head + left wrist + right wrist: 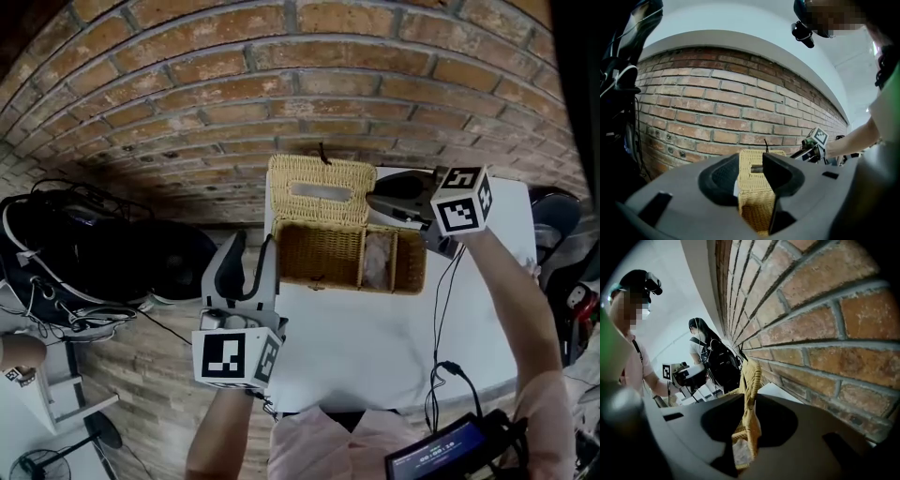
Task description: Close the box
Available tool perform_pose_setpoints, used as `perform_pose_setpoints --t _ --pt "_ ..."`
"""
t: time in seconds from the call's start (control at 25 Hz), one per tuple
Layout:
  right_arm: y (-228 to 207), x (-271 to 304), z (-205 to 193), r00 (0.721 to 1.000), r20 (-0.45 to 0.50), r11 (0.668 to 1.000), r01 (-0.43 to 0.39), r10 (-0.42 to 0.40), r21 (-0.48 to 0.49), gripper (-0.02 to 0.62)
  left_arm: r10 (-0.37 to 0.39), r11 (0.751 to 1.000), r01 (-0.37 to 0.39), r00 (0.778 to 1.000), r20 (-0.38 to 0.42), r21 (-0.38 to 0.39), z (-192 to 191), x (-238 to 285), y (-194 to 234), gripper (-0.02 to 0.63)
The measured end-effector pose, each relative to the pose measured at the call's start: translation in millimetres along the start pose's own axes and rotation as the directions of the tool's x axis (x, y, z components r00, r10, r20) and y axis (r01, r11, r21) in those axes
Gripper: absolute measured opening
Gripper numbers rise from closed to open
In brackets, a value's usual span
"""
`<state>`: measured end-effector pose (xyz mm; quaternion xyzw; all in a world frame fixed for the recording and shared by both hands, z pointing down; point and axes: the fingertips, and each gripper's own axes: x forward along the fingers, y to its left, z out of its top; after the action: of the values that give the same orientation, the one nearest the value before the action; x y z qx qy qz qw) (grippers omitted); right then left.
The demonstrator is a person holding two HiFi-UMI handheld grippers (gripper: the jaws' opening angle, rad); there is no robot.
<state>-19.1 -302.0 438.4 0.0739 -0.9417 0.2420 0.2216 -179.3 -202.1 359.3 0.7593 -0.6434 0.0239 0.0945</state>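
A wicker box [323, 253] stands on the white table [375, 347] against the brick wall, its lid [319, 192] raised upright. A pale crumpled thing [378, 258] lies in its right compartment. My right gripper [375, 199] reaches in from the right and is shut on the lid's right edge; in the right gripper view the lid [751, 380] runs edge-on between the jaws [747, 420]. My left gripper [248, 258] hangs open just off the box's left end. In the left gripper view the box [754, 206] shows through the gap of that gripper [752, 180].
The brick wall [281, 84] rises directly behind the box. Black bags and cables [84, 253] lie on the floor at the left. A cable [441, 366] crosses the table's right side toward a screen device [450, 455]. Another person [705, 345] stands farther off.
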Motion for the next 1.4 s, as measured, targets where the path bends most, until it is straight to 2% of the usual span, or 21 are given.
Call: perform_pose_setpoints --t 0.28,0.56,0.72,0.88,1.2,1.4 --pt "17.5 -7.9 -3.5 0.999 -0.003 0.991 0.039 -0.040 -0.128 0.078 -0.012 1.000 0.012 1.000 -0.001 -0.009 -0.6 -7.2 -16.2 0.163" --pt "37.6 -7.8 -5.6 0.997 0.001 0.968 0.076 -0.078 -0.241 0.087 -0.022 1.000 0.022 1.000 -0.005 0.002 1.0 -23.0 -26.8 0.163" --pt "50.2 -6.3 -8.4 0.996 -0.001 0.949 0.083 -0.087 -0.305 0.133 -0.019 1.000 0.019 1.000 -0.007 0.001 0.9 -30.8 -29.2 0.163" --pt "61.8 -8.0 -8.5 0.995 0.016 0.923 0.098 -0.099 -0.371 0.149 -0.023 1.000 0.023 1.000 -0.007 0.007 1.1 -34.9 -34.3 0.163" --pt "79.3 -10.4 -3.0 0.992 0.071 0.896 0.127 -0.107 -0.425 0.148 -0.023 1.000 0.023 1.000 -0.005 0.004 -1.7 -41.2 -40.3 0.163" --pt "85.7 -10.8 -5.1 0.990 0.082 0.883 0.141 -0.116 -0.448 0.124 -0.014 1.000 0.014 1.000 -0.006 -0.001 -3.5 -48.2 -41.7 0.163"
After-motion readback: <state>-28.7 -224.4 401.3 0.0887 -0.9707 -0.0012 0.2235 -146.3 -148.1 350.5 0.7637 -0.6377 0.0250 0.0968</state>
